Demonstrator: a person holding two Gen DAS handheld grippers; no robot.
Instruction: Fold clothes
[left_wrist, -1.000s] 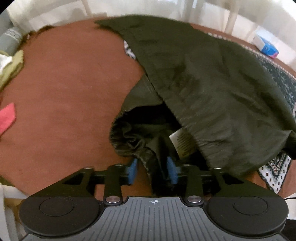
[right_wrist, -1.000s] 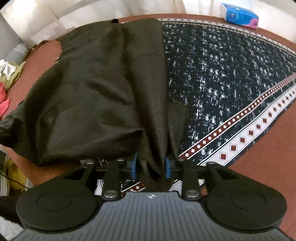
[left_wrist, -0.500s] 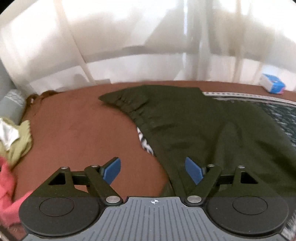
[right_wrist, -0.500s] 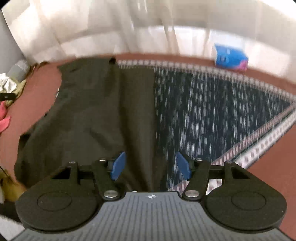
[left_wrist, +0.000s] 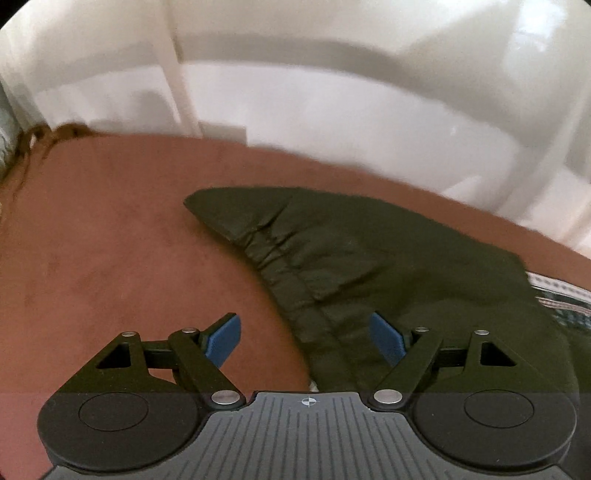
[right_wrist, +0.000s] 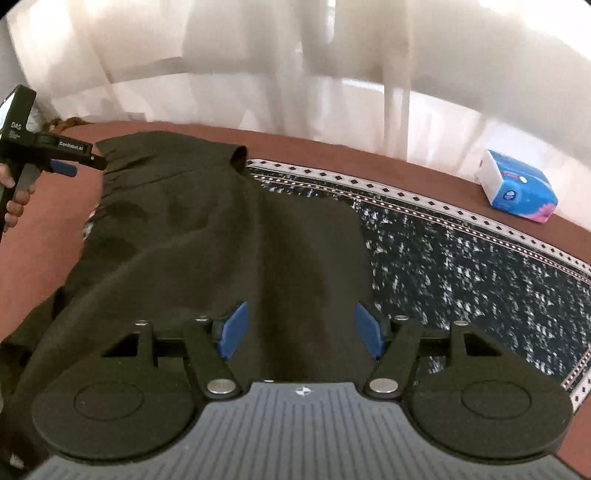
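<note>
My left gripper (left_wrist: 306, 339) points steeply down with its jaws spread wide, nothing between the blue pads (left_wrist: 223, 341); they have just been opening. My right gripper (right_wrist: 301, 334) also tilts down, jaws parted and gripping nothing, after opening too. My left hand (right_wrist: 14, 199) wraps its handle.

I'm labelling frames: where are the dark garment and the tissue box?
dark garment (right_wrist: 207, 236), right wrist view, middle of the cloth.
tissue box (right_wrist: 521, 188), right wrist view, its blue top face.
</note>
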